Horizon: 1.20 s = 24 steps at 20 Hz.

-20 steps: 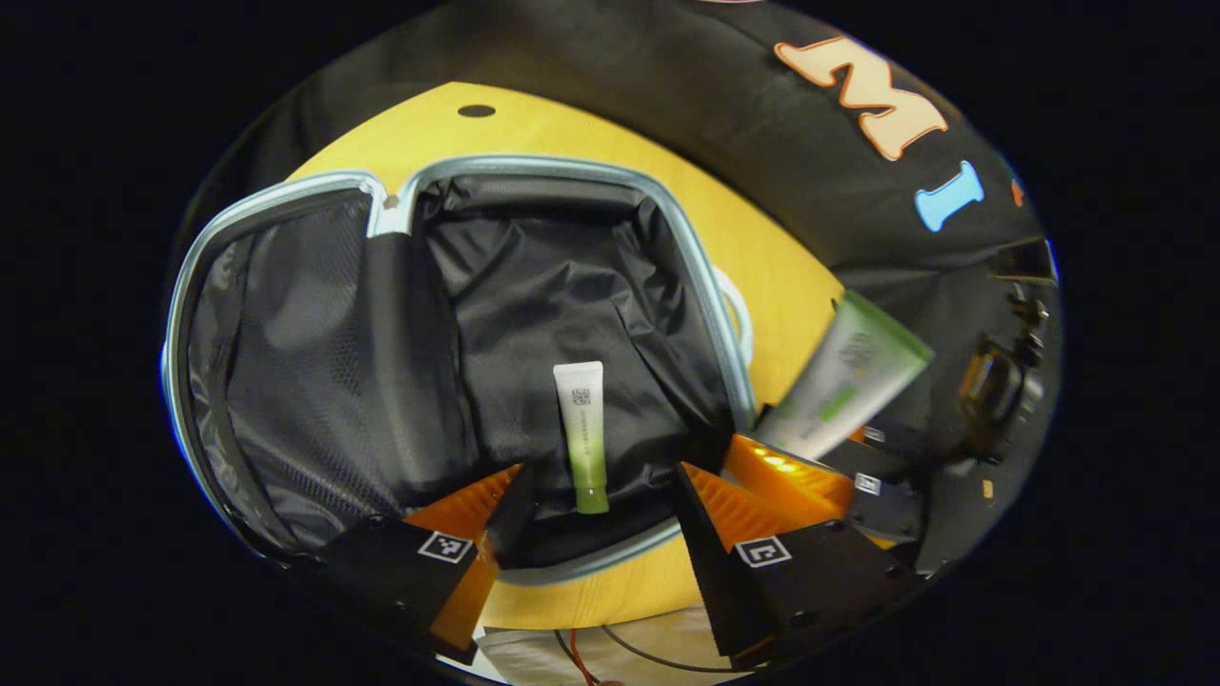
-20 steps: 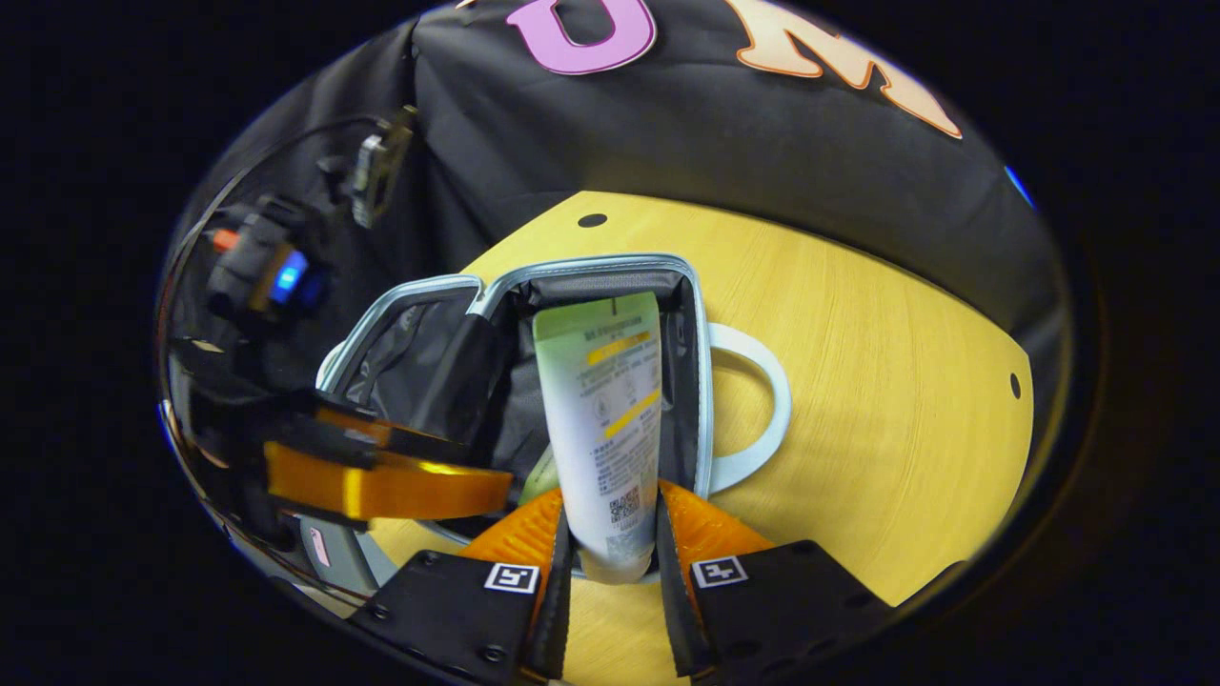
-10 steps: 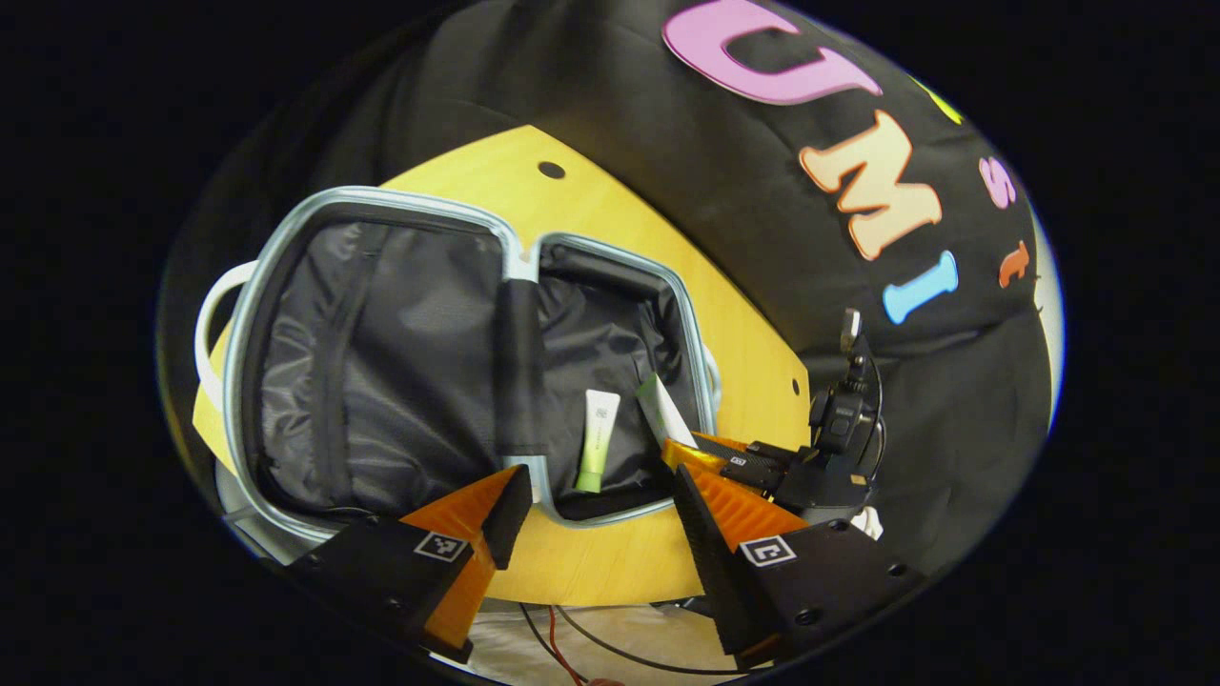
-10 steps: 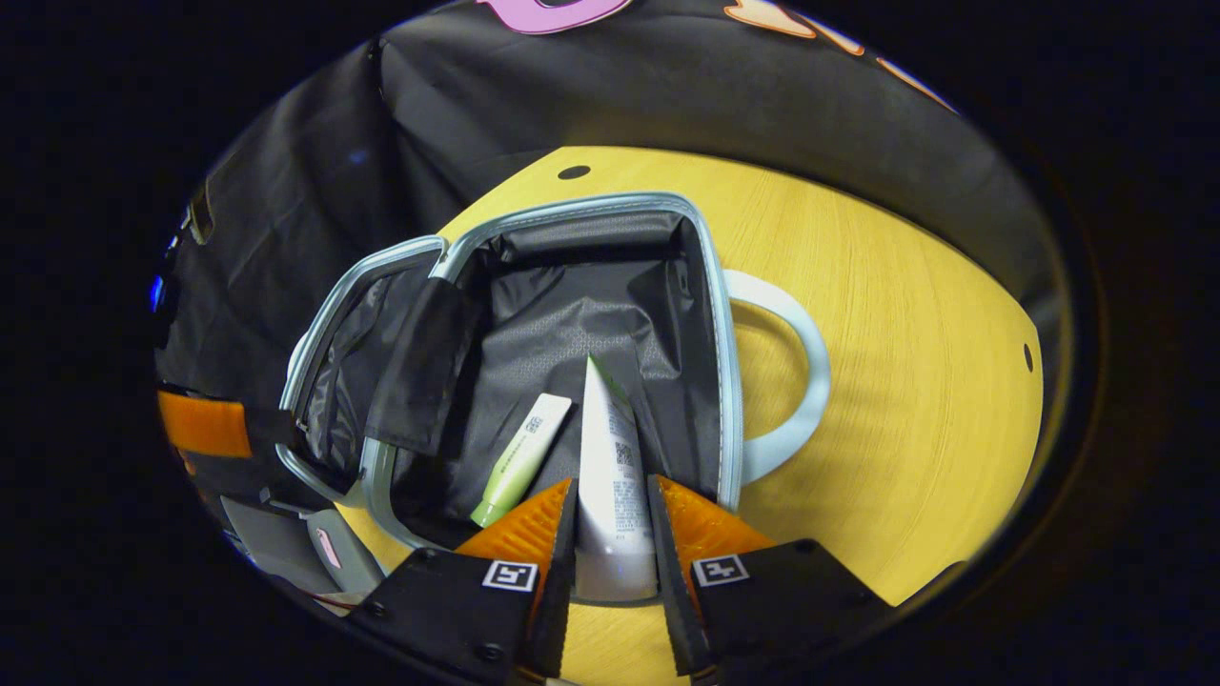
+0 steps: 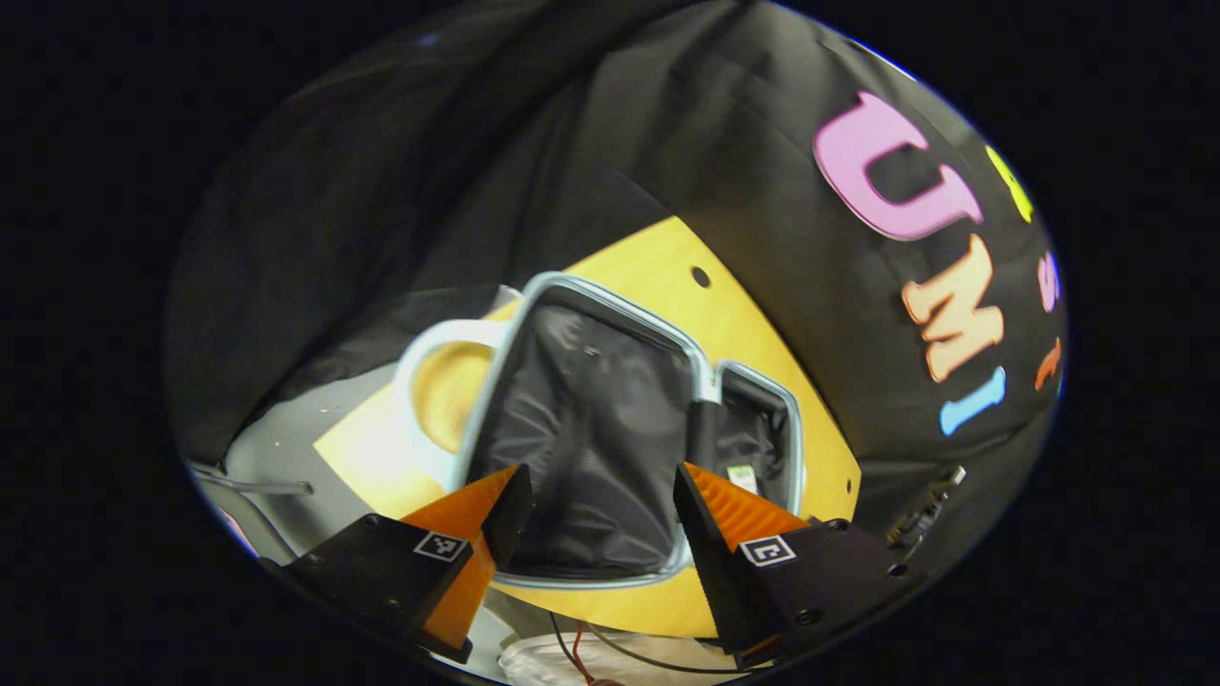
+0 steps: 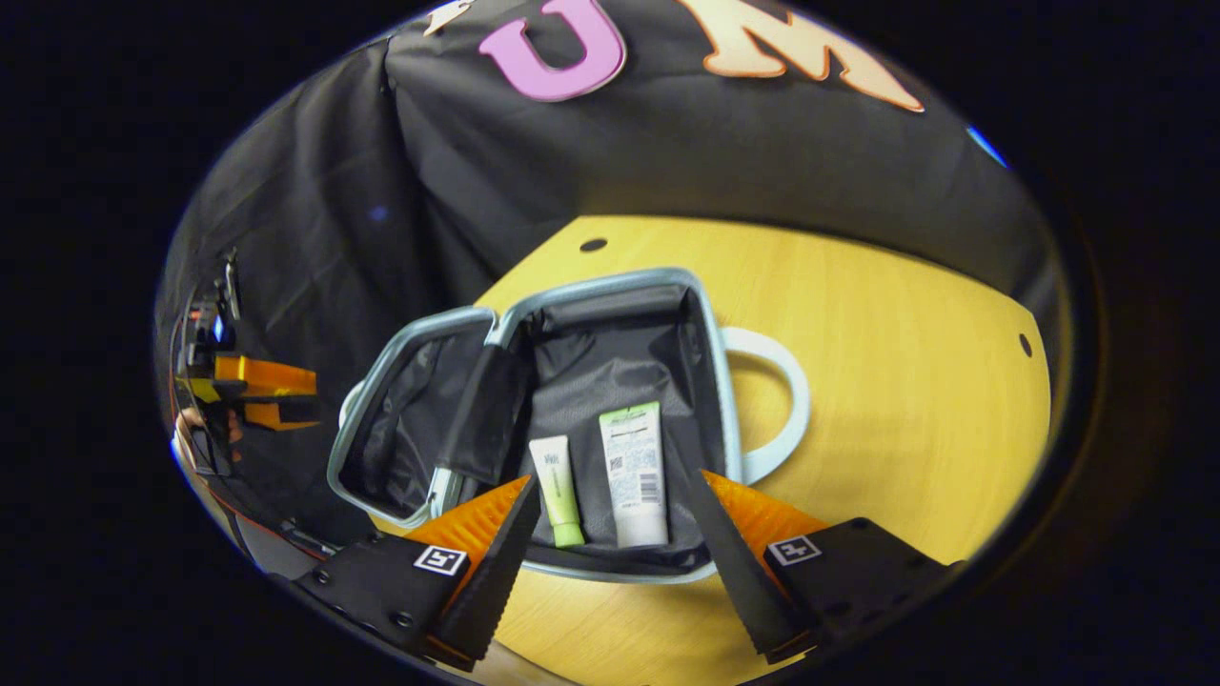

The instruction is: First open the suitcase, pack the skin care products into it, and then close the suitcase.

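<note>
Our right gripper [image 6: 610, 519] hangs released, fingers spread above the open suitcase [image 6: 572, 381]. Inside its right half the small green tube [image 6: 556, 486] and larger white tube [image 6: 637, 472] lie side by side. Our left gripper [image 5: 596, 500] is spread too, empty, over the suitcase's other half on the yellow table [image 6: 886, 381].

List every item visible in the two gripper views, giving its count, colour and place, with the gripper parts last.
Suitcase: one, pale blue-grey rim, black lining, lying open on the table.
Small tube: one, white fading to green, in the suitcase's right half.
Larger tube: one, white with green end, beside the small tube.
Handles: two, white, one on each outer side.
Table: one, yellow wood, under the suitcase.
Left gripper: open, above the suitcase's lid half.
Right gripper: open, holding nothing, above the tubes.
</note>
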Available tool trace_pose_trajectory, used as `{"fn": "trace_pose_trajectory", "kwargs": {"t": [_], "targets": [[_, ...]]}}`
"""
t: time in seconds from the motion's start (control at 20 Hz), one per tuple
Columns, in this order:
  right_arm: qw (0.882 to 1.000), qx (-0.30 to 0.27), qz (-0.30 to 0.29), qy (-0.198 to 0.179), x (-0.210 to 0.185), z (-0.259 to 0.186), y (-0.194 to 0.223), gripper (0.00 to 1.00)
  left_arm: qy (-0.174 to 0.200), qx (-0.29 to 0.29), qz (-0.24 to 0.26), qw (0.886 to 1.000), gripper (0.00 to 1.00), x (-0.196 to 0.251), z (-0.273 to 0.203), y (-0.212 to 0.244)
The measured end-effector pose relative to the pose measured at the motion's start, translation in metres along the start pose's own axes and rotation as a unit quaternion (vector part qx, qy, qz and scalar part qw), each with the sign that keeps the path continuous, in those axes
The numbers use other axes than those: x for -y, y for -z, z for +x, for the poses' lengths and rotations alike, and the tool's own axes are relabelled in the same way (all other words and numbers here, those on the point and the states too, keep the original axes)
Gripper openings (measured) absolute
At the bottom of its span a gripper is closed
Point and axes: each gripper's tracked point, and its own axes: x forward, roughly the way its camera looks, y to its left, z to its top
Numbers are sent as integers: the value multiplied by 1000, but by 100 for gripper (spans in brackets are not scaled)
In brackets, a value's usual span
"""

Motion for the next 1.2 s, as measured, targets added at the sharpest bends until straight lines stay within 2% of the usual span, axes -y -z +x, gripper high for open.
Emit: {"fn": "trace_pose_trajectory", "kwargs": {"t": [0.15, 0.3, 0.4, 0.45, 0.5, 0.55, 0.6, 0.65, 0.85, 0.9, 0.95, 1.05, 1.1, 1.2], "targets": [[997, 71, 27, 19, 15, -34, -26, 98, -42, 17, -27, 999, 88, -52, -2, -19], [990, 117, 59, 46, 37, -69, -39, 98, -72, 16, -46, 996, 88, -95, 11, -26], [985, 140, 76, 70, 54, -89, -44, 98, -74, 9, -62, 995, 88, -111, 23, -27], [982, 152, 81, 82, 63, -98, -47, 98, -70, 6, -67, 995, 92, -115, 31, -28], [979, 161, 86, 93, 71, -108, -48, 98, -67, 3, -71, 995, 84, -119, 39, -29], [976, 167, 91, 104, 79, -117, -47, 98, -65, 1, -76, 995, 82, -123, 45, -29], [974, 168, 98, 113, 87, -125, -43, 98, -61, -1, -79, 995, 84, -123, 50, -29], [972, 168, 106, 123, 95, -133, -40, 98, -59, -6, -81, 995, 77, -124, 53, -28], [961, 179, 149, 148, 122, -160, -33, 98, -50, -17, -92, 994, 68, -124, 66, -26], [958, 183, 157, 154, 129, -165, -31, 98, -42, -16, -100, 994, 53, -121, 69, -26], [956, 185, 164, 160, 136, -169, -29, 98, -35, -16, -108, 993, 42, -121, 72, -26], [953, 186, 174, 164, 143, -176, -26, 98, -20, -14, -122, 992, 36, -117, 78, -26], [951, 188, 177, 168, 147, -181, -25, 98, -12, -13, -131, 991, 21, -114, 80, -26], [948, 197, 180, 175, 154, -187, -28, 98, -10, -12, -139, 990, 20, -116, 85, -26]]}}
